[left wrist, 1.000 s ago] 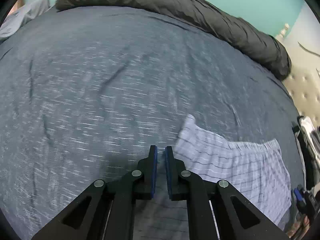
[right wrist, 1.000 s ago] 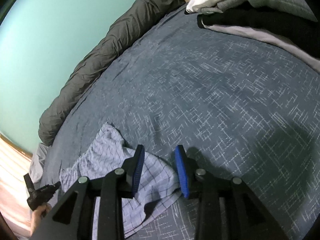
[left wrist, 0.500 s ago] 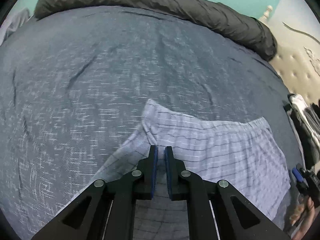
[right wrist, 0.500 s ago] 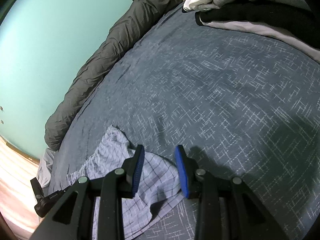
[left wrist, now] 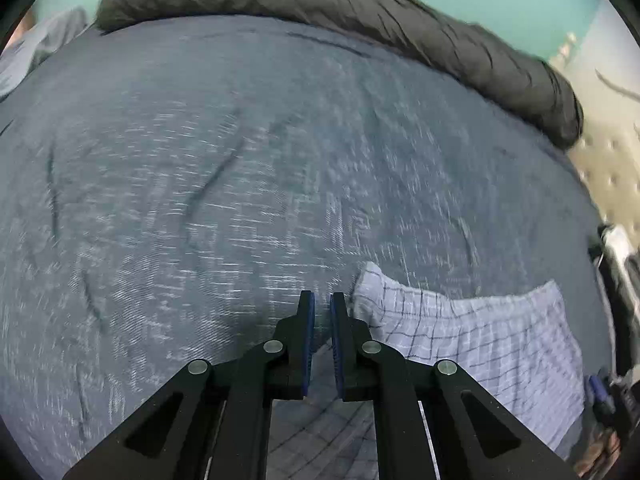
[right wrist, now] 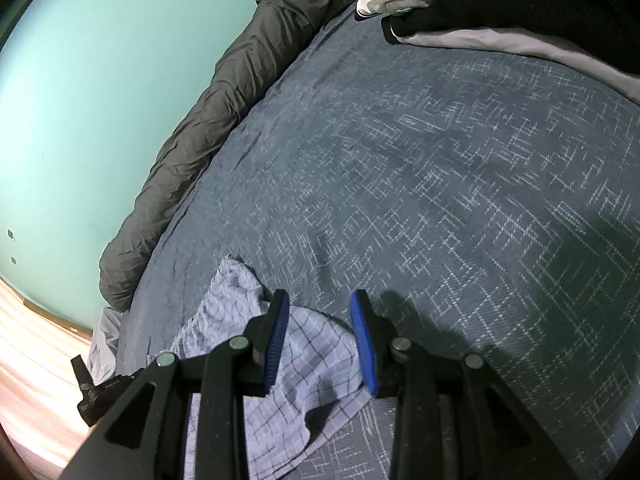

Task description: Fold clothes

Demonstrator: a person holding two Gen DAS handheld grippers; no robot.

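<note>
Checked shorts (left wrist: 472, 336) lie lower right of left view, on bedspread (left wrist: 240, 160). Since half second ago, garment slid from frame centre rightward. Left gripper (left wrist: 322, 308) nearly shut, apparently on trailing fabric; right gripper (right wrist: 320, 312) part-open, gripping nothing. Judgement: fold being carried across.

Dim, cool indoor light; the left wrist view is smeared by motion blur across the bedspread (left wrist: 240, 184) ahead of the tool, while the right wrist view is sharper. There the right tool (right wrist: 320, 332) casts a dark shadow on the bedspread just beyond and right of it. Fisheye bending curves both frames, with black corners.
</note>
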